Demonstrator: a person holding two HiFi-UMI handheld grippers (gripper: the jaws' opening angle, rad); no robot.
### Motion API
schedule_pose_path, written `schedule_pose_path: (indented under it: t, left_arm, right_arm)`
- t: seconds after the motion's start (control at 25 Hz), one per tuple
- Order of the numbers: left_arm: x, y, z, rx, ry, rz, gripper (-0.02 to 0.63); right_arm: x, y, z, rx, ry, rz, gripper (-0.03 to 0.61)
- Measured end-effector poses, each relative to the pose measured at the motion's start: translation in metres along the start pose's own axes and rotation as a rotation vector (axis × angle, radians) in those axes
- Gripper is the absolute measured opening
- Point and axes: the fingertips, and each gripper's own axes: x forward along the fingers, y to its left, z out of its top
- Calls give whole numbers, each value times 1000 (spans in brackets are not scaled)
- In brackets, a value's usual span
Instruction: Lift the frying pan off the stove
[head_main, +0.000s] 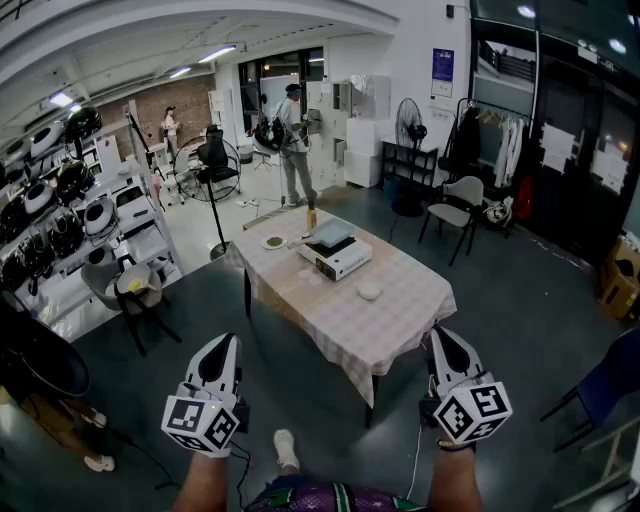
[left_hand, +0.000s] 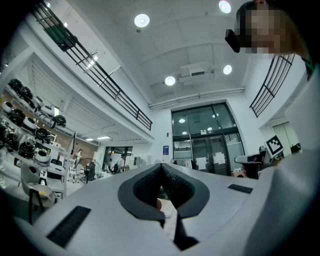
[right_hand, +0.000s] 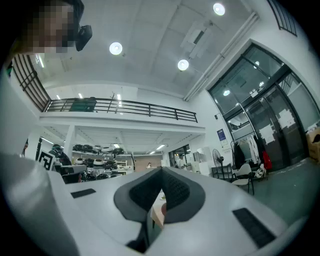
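Observation:
In the head view the frying pan (head_main: 333, 233) rests on a white portable stove (head_main: 342, 259) at the far end of a table with a checked cloth (head_main: 345, 318). Both grippers are held well short of the table, near its front end, and point up and forward. My left gripper (head_main: 226, 346) is shut with nothing in it; in the left gripper view its jaws (left_hand: 161, 168) meet against the ceiling and glass doors. My right gripper (head_main: 442, 340) is likewise shut and empty, its jaws (right_hand: 161, 173) touching at the tips.
On the table are a small plate (head_main: 274, 241), a bottle (head_main: 311, 216) and a white dish (head_main: 369, 291). A chair (head_main: 132, 289) and shelves of appliances (head_main: 55, 205) stand left, a floor fan (head_main: 214, 168) behind, a grey chair (head_main: 456, 205) and a blue chair (head_main: 612, 382) right. A person (head_main: 293, 140) stands far back.

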Motion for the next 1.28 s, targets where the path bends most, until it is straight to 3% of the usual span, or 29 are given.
schedule_pose_path:
  t: [0.76,1.28]
  left_arm:
    - [36,-11,-27,-10,43,-2,21]
    - [116,23,-52,-24,86,-9,21]
  right_arm:
    - [21,-28,-16,18,6,46,6]
    - [102,-60,-28,51,37,58,6]
